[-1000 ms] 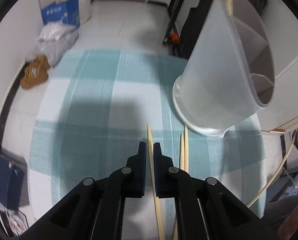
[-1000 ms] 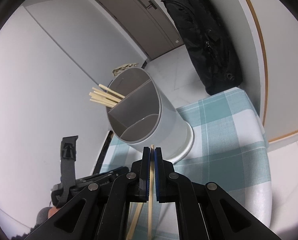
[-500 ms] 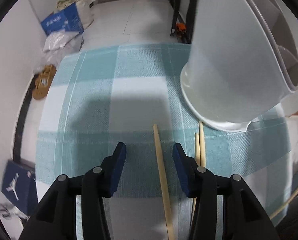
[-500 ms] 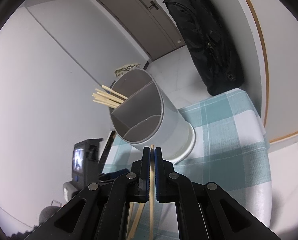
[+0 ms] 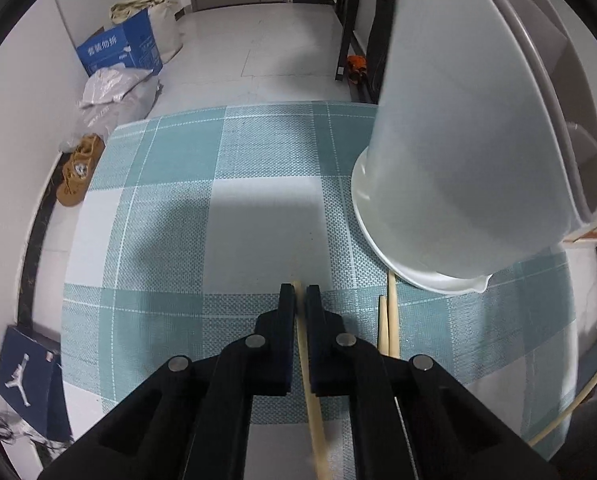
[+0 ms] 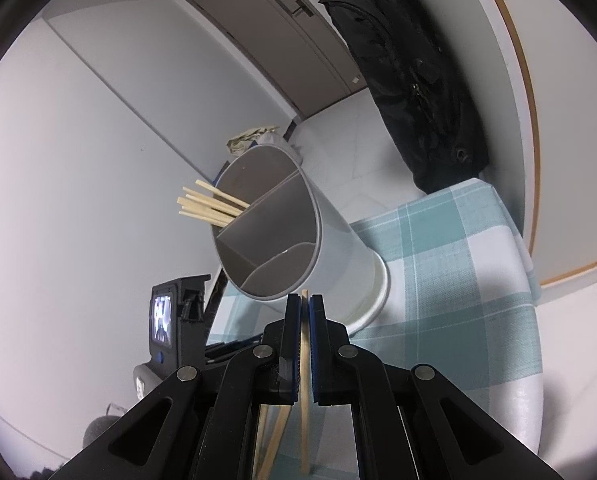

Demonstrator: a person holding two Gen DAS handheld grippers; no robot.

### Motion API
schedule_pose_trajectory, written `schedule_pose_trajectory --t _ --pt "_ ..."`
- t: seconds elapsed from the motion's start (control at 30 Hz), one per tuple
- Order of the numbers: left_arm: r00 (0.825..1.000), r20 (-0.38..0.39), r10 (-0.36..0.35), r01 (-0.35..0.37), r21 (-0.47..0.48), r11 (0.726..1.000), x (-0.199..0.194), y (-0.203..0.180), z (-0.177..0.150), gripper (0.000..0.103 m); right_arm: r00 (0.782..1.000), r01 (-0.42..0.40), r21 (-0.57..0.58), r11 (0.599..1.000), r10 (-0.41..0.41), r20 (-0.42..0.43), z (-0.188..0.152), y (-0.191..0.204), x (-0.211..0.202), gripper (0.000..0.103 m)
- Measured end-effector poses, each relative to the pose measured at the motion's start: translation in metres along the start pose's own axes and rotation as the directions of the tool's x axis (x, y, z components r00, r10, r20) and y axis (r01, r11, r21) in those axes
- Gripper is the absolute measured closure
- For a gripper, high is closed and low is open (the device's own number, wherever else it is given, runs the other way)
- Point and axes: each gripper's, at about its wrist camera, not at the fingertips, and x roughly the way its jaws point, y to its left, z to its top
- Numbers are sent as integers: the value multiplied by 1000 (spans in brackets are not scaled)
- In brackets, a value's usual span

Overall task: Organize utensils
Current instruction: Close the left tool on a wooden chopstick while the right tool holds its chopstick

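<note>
In the left wrist view my left gripper [image 5: 299, 293] points down at the checked tablecloth [image 5: 170, 184], its jaws closing tight on one wooden chopstick [image 5: 311, 400] that lies between the pads. Two more chopsticks [image 5: 390, 320] lie just to its right, by the foot of the white divided utensil holder [image 5: 458, 160]. In the right wrist view my right gripper [image 6: 305, 300] is shut on another chopstick [image 6: 305, 364], its tip just before the holder's [image 6: 338, 248] rim. Several chopsticks [image 6: 206, 204] stick out of the holder's far left compartment.
The round table's edge [image 6: 538, 380] curves close on the right. On the floor stand a blue box [image 5: 118, 50], bags [image 5: 114, 96], a slipper [image 5: 76, 168] and a dark box [image 5: 26, 364]. A black bag [image 6: 410, 80] hangs on the wall.
The left gripper opened around the chopstick on the cloth and has shut on it again, now nearer the holder. The right gripper and its chopstick have stayed put.
</note>
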Motion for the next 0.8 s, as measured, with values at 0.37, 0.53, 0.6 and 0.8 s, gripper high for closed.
schedule_pose_trajectory --t 0.37,0.53,0.6,0.8 --pt "979 189 -80 91 -51 995 -76 1 -10 102 999 14 -32 999 -12 36 -9 9 -8 100" --pt "952 288 -104 115 -23 993 -114 -4 -18 102 998 14 -97 995 -7 68 -15 27 -14 100" --pt "942 316 -113 124 -15 992 -122 -2 -19 102 997 13 -117 993 -4 78 -18 33 -16 100" --pt "937 305 -172 179 4 984 -118 16 -19 102 996 19 -146 989 -5 94 -33 47 -22 100"
